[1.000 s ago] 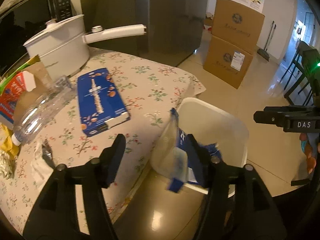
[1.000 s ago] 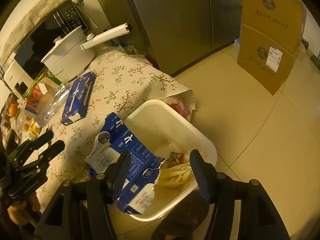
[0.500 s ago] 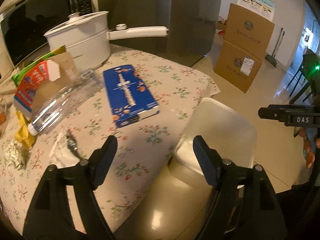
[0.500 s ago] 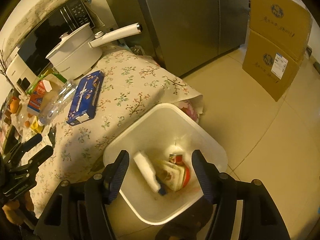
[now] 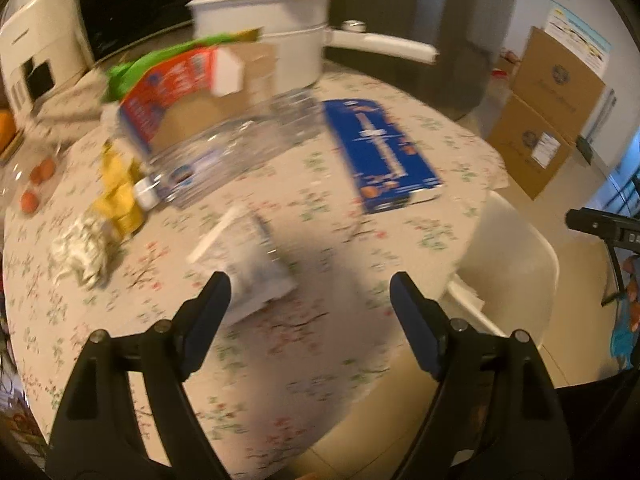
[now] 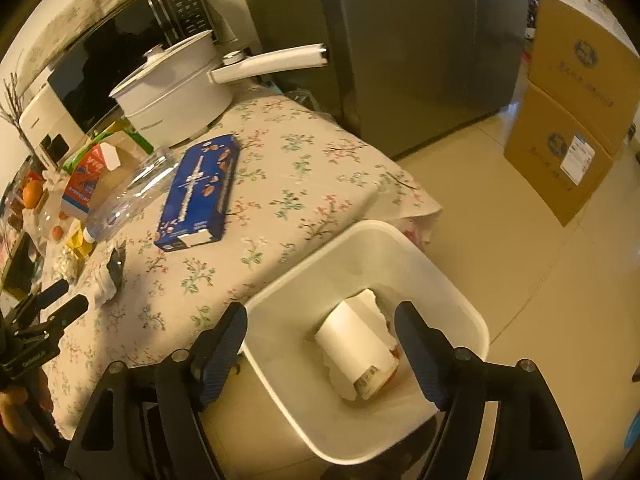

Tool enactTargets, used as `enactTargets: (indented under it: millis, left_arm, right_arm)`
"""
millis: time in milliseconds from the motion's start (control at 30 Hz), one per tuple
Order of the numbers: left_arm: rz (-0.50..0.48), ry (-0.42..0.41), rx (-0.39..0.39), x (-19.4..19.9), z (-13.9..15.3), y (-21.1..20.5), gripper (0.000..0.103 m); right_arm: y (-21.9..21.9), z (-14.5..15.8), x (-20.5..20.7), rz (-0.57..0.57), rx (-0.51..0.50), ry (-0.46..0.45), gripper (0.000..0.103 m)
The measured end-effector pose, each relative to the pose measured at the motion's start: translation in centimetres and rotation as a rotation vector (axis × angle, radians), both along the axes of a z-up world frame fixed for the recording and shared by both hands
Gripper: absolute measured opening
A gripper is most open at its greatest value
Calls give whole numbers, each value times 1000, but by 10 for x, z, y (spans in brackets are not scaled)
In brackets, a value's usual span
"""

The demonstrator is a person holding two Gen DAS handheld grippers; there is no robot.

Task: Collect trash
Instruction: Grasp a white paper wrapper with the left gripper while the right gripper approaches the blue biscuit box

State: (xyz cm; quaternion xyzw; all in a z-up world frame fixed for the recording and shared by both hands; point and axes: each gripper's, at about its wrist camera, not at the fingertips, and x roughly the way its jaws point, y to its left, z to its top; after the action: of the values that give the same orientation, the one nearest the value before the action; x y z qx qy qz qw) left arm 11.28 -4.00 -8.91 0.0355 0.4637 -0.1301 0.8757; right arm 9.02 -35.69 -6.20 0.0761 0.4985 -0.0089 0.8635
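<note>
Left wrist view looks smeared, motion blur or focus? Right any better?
Left wrist: motion blur; the clear bottle and blue box streak sideways, while the left gripper, fixed to the camera, stays sharp. Right wrist: sharp, warm yellow cast; blue box print is legible, white bin evenly lit, fisheye bends the edges.

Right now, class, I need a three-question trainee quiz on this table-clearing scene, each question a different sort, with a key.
1. True or false: the white bin is empty.
2. Which lies nearest the left gripper? A) blue box B) white wrapper C) white pot
3. Fill in: the right gripper hangs open over the ____.

Key: 1 false, a white carton lies inside; 2 B; 3 bin.
</note>
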Motion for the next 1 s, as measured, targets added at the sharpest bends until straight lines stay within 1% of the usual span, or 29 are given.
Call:
enactTargets:
  millis: [67, 133, 167, 267, 333, 433, 500, 567, 667, 733, 800, 833, 867, 967, 1000]
  left_arm:
    - [19, 22, -9, 4, -5, 13, 82]
    - [16, 49, -39, 8, -12, 25, 83]
    - [13, 52, -40, 8, -13, 27, 84]
    - [2, 46, 16, 15, -24, 35, 87]
    - [22, 71, 22, 22, -33, 42, 87]
    - [65, 129, -37, 33, -43, 52, 87]
    - [80, 146, -64, 40, -46, 52, 87]
    - [86, 152, -82, 47, -49, 47, 87]
    - [103, 164, -88, 56, -55, 41, 87]
    - [117, 173, -84, 61, -59, 37, 83]
    - [125, 183, -76, 64, -62, 34, 66]
    - [128, 177, -62, 65, -62, 32, 64]
    - [129, 171, -55, 66, -61, 31, 57]
    - [130, 173, -46, 65, -59, 29, 49]
    - [127, 175, -50, 63, -57, 30, 41]
  right_arm:
    - [9, 0, 5, 14, -5, 3, 83]
    - [18, -2, 10, 30, -13, 10, 84]
    - [24, -2, 13, 40, -17, 14, 85]
    - [36, -5, 19, 62, -27, 25, 85]
    - [46, -7, 24, 76, -33, 32, 85]
    - [59, -9, 32, 96, -42, 40, 85]
    - [67, -11, 37, 105, -43, 44, 85]
    - [74, -13, 43, 112, -41, 50, 85]
    - [84, -16, 50, 117, -43, 59, 85]
    - [88, -18, 54, 119, -48, 65, 85]
    - [92, -21, 58, 121, -55, 72, 85]
    - [93, -22, 59, 122, -56, 74, 85]
    - [95, -23, 60, 122, -58, 76, 85]
    - [98, -26, 65, 124, -64, 73, 86]
    - [99, -27, 67, 127, -68, 70, 86]
